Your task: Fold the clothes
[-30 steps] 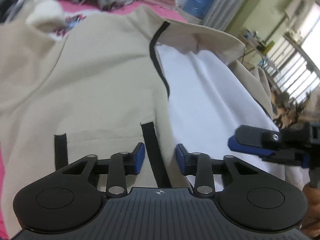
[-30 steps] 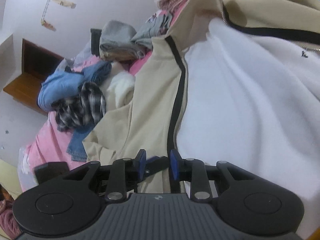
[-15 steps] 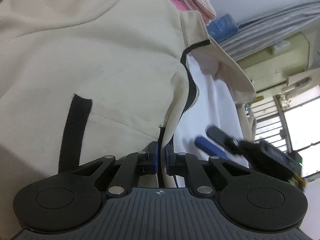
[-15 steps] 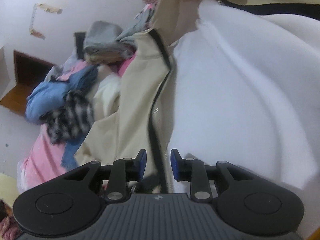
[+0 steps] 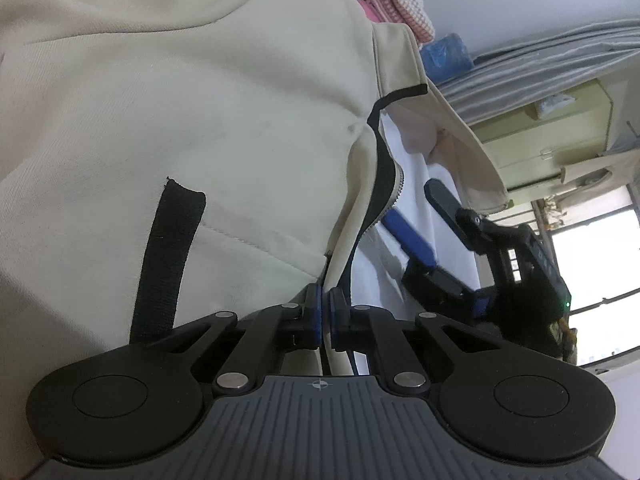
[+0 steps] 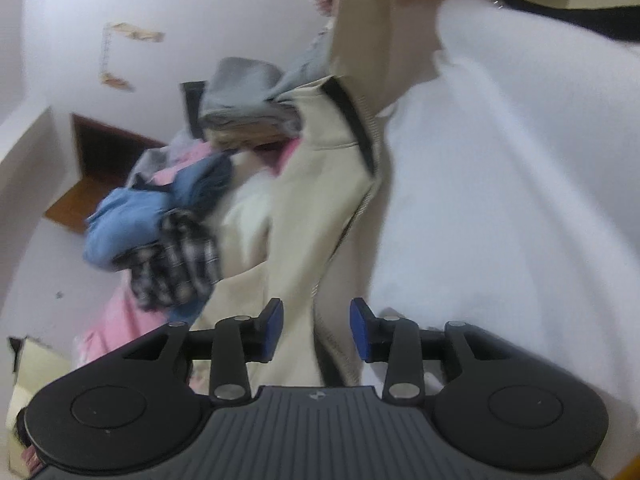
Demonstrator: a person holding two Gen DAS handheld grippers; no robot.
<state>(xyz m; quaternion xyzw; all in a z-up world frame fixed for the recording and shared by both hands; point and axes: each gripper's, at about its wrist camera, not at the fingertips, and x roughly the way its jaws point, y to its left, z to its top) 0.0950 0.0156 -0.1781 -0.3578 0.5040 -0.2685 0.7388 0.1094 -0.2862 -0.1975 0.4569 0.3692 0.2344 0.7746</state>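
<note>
A beige zip jacket with black trim and a white fleece lining fills the left wrist view. My left gripper is shut on the jacket's black-trimmed front edge, near the hem. My right gripper shows to the right, over the lining, its fingers apart. In the right wrist view the jacket and its lining lie ahead. There my right gripper has its jaws opening; the zipper edge runs between the pads, which do not press on it.
A heap of clothes lies beyond the jacket: a blue garment, a checked one and folded grey ones on a pink sheet. A folded pink knit and a blue container sit behind, near curtains.
My left gripper rolled, sank and closed on the jacket's front edge. My right gripper moved forward along the zipper edge and its jaws spread apart.
</note>
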